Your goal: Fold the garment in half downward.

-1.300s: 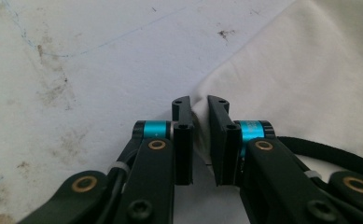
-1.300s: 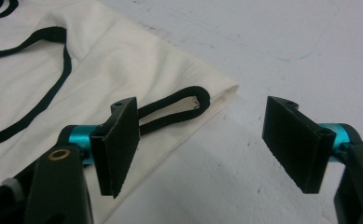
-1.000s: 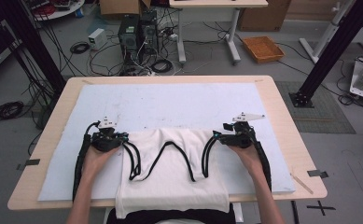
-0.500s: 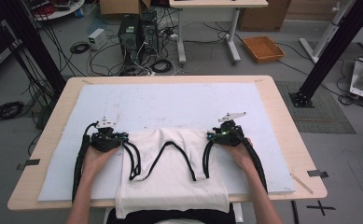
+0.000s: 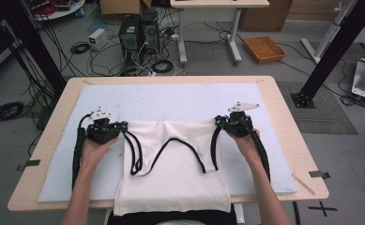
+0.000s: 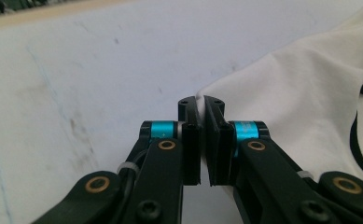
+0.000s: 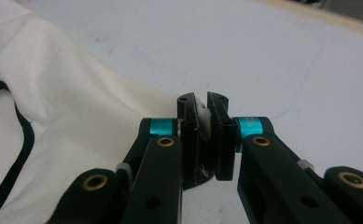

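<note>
A white sleeveless garment (image 5: 175, 180) with black-trimmed straps (image 5: 135, 154) lies on the white mat (image 5: 171, 98), its lower part hanging over the near table edge. My left gripper (image 5: 123, 126) is shut on the garment's far left corner; the left gripper view shows white cloth (image 6: 305, 88) pinched at the tips of my left gripper (image 6: 201, 101). My right gripper (image 5: 218, 122) has just been closing and now clamps the far right corner, with cloth (image 7: 76, 107) bunched between the pads of my right gripper (image 7: 202, 103). The far edge sits slightly raised between both grippers.
The mat covers most of the wooden table (image 5: 283, 122). Pieces of tape (image 5: 318, 174) lie near the table's right front corner. Beyond the far edge are a computer tower (image 5: 129, 33), floor cables (image 5: 156, 63), an orange tray (image 5: 263, 48) and a black post (image 5: 330, 51).
The right gripper slid inward onto the garment's far right corner and closed on it. Both grippers then rose, lifting the garment's far edge a little.
</note>
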